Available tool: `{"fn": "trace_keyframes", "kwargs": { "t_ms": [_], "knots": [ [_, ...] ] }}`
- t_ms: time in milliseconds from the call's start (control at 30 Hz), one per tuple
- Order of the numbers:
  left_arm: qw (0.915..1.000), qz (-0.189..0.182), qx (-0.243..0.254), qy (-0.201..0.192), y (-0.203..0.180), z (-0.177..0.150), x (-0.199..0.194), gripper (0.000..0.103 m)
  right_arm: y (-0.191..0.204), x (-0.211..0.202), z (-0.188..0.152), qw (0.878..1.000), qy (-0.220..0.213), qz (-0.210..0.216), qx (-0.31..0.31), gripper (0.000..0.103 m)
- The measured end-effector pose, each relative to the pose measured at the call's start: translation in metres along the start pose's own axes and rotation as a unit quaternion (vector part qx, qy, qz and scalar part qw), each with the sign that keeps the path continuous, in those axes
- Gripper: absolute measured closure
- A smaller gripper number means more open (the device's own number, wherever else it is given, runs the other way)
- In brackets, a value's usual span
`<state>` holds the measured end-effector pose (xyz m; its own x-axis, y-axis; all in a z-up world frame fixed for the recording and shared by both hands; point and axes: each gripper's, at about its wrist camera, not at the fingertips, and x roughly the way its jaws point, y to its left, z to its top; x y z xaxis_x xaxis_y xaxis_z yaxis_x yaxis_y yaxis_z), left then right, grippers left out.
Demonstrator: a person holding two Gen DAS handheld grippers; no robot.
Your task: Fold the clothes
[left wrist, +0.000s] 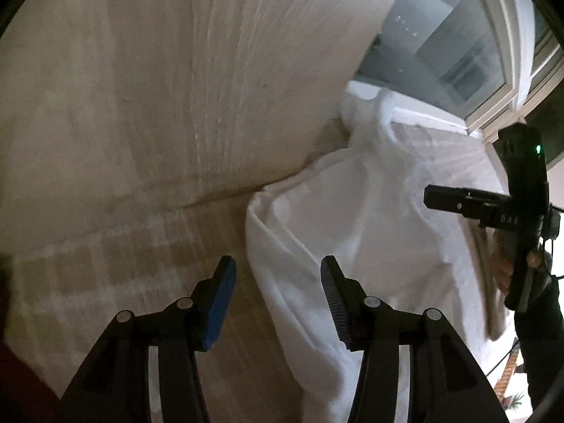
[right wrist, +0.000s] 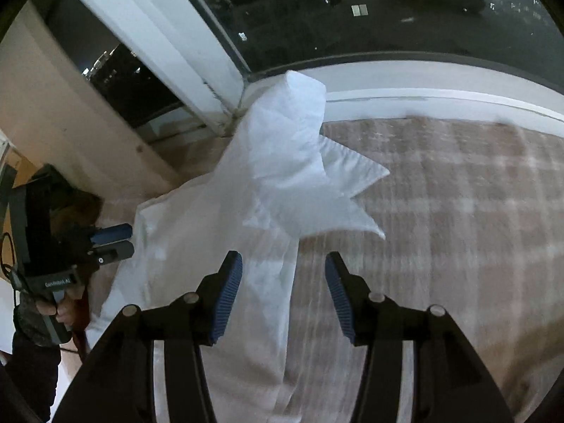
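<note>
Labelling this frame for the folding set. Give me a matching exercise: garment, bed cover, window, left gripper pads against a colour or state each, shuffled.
Things:
1. garment
2. bed cover
3. window
4. left gripper pads

Colour or state:
A. dark, small lights outside
B. apart, nothing between them
C. white, crumpled, lying loose
D. brownish plaid

Pairs: 1-C, 2-D, 3-A, 4-B

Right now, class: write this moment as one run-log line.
task: fold clothes | left gripper: open, empty | right gripper: open, empty | white garment: lying on plaid surface, unheld
</note>
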<state>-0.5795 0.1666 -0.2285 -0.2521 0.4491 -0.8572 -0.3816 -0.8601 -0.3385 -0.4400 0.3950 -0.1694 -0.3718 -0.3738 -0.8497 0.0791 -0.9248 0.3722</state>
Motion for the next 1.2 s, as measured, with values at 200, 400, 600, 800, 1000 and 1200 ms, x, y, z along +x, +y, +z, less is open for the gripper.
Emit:
{"fn": "trace_keyframes", "kwargs": {
  "t_ms": [200,400,600,800,1000,1200],
  "knots": [
    [1.0000,-0.001,-0.003,-0.009,0.009,0.010,0.006,0.053,0.002,0.019,0.019,1.000,0.005,0.010,-0.014,0.054],
    [0.9998,0.001,0.016,-0.010,0.003,0.013,0.008,0.053,0.006,0.027,0.033,1.000,0.001,0.009,-0.028,0.053],
    [0.9984,0.001,0.053,-0.020,-0.011,0.006,0.010,0.094,-0.003,0.027,0.035,0.999,-0.011,0.049,-0.018,0.081],
    [0.9952,-0.022,0.079,-0.053,-0.026,0.003,-0.013,0.098,-0.002,0.005,0.028,0.995,-0.043,0.082,-0.023,0.094],
    [0.9876,-0.061,0.104,-0.100,-0.042,-0.011,-0.066,0.098,0.014,-0.054,0.017,0.989,-0.099,0.097,-0.043,0.094],
    [0.9700,-0.109,0.157,-0.150,-0.061,-0.057,-0.130,0.098,0.036,-0.125,-0.033,0.976,-0.174,0.093,-0.090,0.094]
  ]
}}
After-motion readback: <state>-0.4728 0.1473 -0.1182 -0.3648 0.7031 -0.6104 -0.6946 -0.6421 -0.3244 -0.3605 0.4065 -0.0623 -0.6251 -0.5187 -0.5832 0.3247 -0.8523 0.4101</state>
